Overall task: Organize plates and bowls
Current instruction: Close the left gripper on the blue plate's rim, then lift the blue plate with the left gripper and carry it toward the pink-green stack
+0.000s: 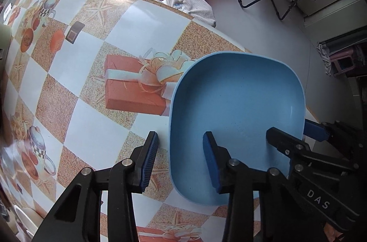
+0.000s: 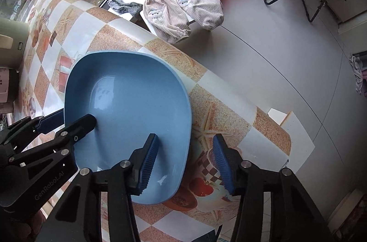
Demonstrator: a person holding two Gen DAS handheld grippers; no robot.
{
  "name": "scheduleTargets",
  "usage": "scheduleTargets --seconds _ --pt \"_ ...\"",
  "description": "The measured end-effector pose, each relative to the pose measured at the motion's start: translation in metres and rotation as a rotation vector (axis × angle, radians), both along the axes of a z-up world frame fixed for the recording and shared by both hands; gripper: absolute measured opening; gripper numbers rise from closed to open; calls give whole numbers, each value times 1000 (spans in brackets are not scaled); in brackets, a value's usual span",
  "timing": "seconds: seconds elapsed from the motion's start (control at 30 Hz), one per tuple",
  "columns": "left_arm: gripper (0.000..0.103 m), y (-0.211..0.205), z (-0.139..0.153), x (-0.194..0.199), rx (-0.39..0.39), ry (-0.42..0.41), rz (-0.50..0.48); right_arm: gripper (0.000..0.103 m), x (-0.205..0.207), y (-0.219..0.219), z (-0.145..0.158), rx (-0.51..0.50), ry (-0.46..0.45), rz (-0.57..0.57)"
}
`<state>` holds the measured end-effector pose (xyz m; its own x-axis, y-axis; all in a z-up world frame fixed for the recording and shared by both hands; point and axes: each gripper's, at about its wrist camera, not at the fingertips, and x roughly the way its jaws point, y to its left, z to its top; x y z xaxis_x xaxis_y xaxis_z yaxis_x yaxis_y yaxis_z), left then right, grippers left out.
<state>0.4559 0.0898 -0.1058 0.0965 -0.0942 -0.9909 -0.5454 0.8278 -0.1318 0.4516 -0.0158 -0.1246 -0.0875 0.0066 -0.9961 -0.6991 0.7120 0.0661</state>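
Left gripper [image 1: 181, 157]: released, its jaws wide apart and straddling the plate's left rim, one finger over the bare cloth, the other over the plate's inside. Nothing is pinched.
Plate [image 1: 236, 118]: blue, squarish with rounded corners, lying flat on the surface [image 1: 91, 72] close to its right edge, where the checked cloth curves down toward the floor.
Right gripper [image 2: 185, 161]: also released, jaws spread across the plate's right rim, inner finger above the plate, outer one above the cloth by the surface's edge.
Step in hand: I'd say a two-sided pickup of the plate is being set up.
Doing it well: lower each outer finger beside the rim so it slips under the lip, clench both sides together, then lift level.
Risk: the plate sits near the drop; an uneven squeeze could nudge it off.
Other dishes: a pale rim [image 1: 25, 219] shows at the left view's lower corner; I cannot tell what it is.
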Motion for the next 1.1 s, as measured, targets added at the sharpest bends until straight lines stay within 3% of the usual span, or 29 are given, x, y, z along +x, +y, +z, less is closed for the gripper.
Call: scheduleTargets --seconds 0.07,0.23,0.27,0.37,0.47,0.57,0.67,0.7,0.77,0.8,0.87,1.1 --pt "36 -5 1 -3 8 -3 -5 42 -8 7 0 13 19 45" --pt "34 -1 -1 -22 -1 2 59 42 -15 3 1 23 41 54" --pt "34 2 0 -26 19 4 84 43 -12 -2 3 31 37 31" --pt "38 13 6 -40 21 -27 147 67 -1 -16 14 22 -19 -44" --pt "47 15 2 -40 20 -9 128 68 7 -25 8 8 0 -82" --pt "49 14 -2 -33 19 -9 114 67 12 -30 -1 11 36 -147" --pt "49 10 -2 -22 18 -23 80 67 10 -25 -2 -1 15 -128" --pt "47 9 -1 -19 12 -24 64 59 7 -21 0 0 3 -101" --pt "25 5 -1 -14 -10 -30 34 36 2 -13 2 14 1 -45" --pt "23 4 -1 -13 -22 -29 28 30 0 -8 1 15 15 -28" --pt "20 3 -2 -15 -20 -24 29 23 -6 -1 0 6 26 3" --pt "20 -7 -2 -70 4 12 140 23 -55 10 -4 -32 37 191"
